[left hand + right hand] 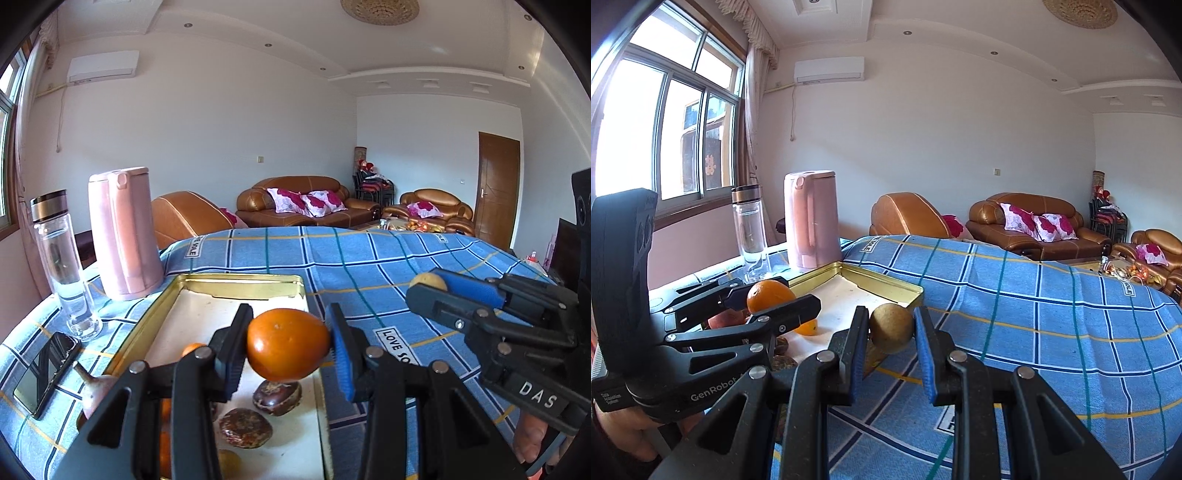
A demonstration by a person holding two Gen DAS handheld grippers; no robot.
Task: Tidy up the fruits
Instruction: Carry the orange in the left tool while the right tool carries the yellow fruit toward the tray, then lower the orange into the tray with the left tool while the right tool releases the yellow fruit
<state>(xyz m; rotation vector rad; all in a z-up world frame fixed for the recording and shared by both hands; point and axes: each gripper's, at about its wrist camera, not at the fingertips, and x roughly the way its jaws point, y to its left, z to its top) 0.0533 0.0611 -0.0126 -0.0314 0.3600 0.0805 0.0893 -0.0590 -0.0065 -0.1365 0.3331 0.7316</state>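
Table's got a blue plaid cloth (369,266). Sitting on it: gold tray (236,286) ahead-left of the left fingers, then pink kettle (123,232), glass bottle (62,266), phone (46,373) further left.

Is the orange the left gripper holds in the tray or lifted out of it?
Lifted. The orange sits clamped in the left gripper, above the tray floor and the fruits lying there.

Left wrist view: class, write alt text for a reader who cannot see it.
The left claw grips an orange above a gold-rimmed tray holding dark fruits, on a blue checked tablecloth. At right, the right claw holds a small tan fruit.
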